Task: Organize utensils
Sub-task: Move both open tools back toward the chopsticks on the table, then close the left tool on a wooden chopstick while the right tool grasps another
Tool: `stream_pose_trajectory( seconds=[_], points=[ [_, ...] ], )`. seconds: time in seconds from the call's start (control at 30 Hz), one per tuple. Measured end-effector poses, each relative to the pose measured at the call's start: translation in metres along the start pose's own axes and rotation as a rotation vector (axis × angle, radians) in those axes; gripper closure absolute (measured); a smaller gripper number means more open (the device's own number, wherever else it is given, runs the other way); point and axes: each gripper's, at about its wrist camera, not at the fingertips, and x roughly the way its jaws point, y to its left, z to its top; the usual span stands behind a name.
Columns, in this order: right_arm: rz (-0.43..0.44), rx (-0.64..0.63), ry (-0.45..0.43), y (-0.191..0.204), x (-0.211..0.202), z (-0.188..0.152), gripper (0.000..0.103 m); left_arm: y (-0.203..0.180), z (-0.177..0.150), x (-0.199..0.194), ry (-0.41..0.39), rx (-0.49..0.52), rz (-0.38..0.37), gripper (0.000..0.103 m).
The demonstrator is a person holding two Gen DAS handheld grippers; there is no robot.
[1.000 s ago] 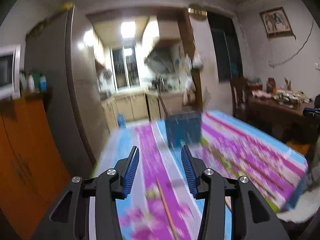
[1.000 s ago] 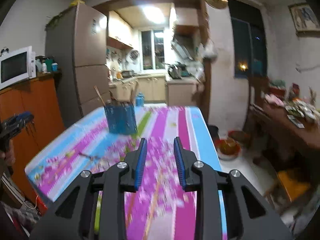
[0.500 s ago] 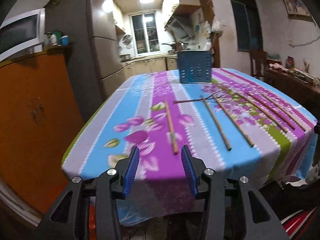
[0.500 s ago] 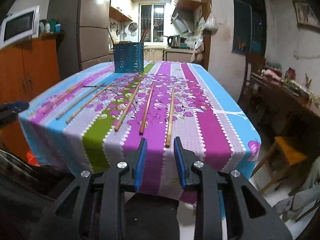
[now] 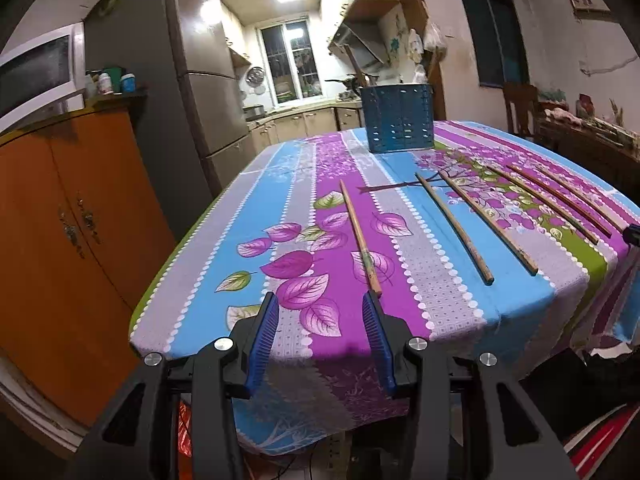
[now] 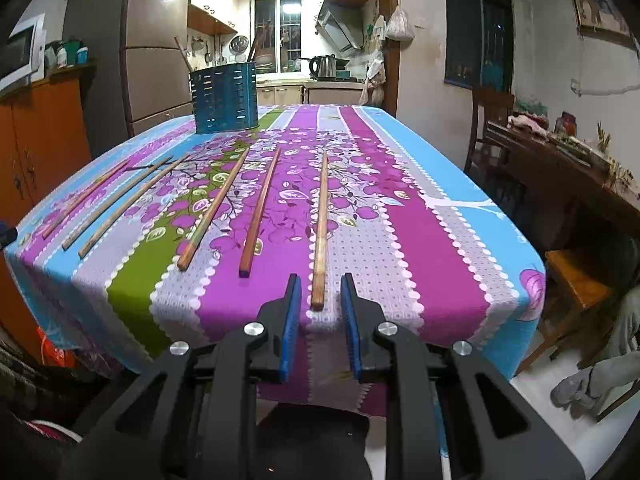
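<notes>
Right gripper (image 6: 319,299): jaws narrowed and just closing in, near end of the rightmost chopstick (image 6: 320,224) lined up in the gap at lower centre of the right wrist view, pads apparently not pressing on it yet. Left gripper (image 5: 322,316): jaws spread apart at lower centre of the left wrist view, nothing between them but cloth; near end of the leftmost chopstick (image 5: 358,232) just beside the right-hand jaw tip, outside the gap.

Further out, six chopsticks in all spread lengthwise over the flowered table (image 6: 440,240), well apart from one another, three left of centre and three in the middle of the right wrist view. Beyond them, upper centre-left of that frame, blue utensil holder (image 6: 224,98) upright near the far edge, a couple of sticks already poking out of its top.

Judged from this: barely begun. All six loose chopsticks left to lift and drop into the holder; first pickups only now being lined up.
</notes>
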Motion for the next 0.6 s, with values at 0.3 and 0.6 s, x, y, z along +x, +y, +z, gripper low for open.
stream_pose_trajectory(
  seconds=[0.3,0.6],
  points=[
    [-0.034,0.0,0.006,0.006,0.002,0.001,0.098,-0.017,0.011,0.018,-0.008,0.084,-0.105,0.058],
    [-0.067,-0.012,0.006,0.011,0.003,0.002,0.098,-0.024,0.009,0.052,0.027,0.058,-0.112,0.069]
  ],
)
